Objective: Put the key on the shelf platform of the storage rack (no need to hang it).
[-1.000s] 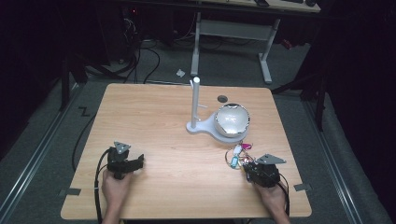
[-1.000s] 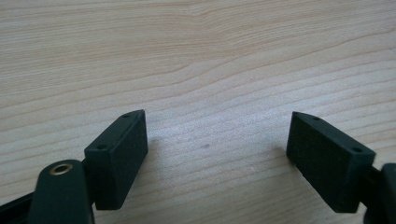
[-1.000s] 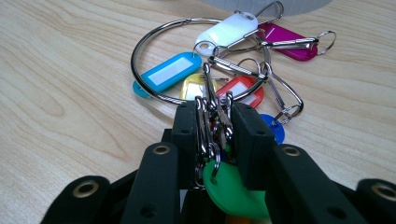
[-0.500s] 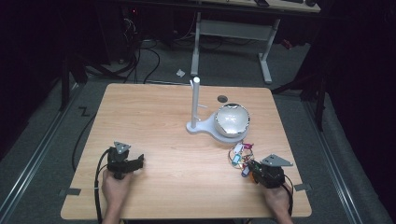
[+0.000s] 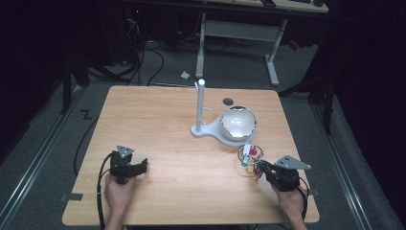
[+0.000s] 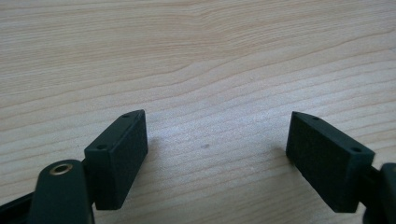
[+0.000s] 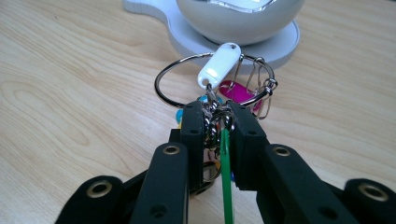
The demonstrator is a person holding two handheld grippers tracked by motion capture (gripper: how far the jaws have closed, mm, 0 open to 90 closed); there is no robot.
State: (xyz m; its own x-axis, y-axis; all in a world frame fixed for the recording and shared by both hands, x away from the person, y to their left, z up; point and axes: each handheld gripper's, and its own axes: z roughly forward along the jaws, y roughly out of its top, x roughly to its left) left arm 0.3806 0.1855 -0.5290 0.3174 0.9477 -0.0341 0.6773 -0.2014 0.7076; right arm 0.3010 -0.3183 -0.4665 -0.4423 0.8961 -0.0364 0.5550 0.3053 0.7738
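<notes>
The left gripper [image 5: 128, 165] is held low over the near left of the table, its hand [image 5: 118, 190] behind it; its jaws are spread wide apart with nothing between them, pointing level. The right gripper [image 5: 262, 168] is held at the near right by the right hand [image 5: 290, 199], aimed forward and leftward. Its jaws have just been closing and are clamped on a keyring [image 7: 215, 88].
</notes>
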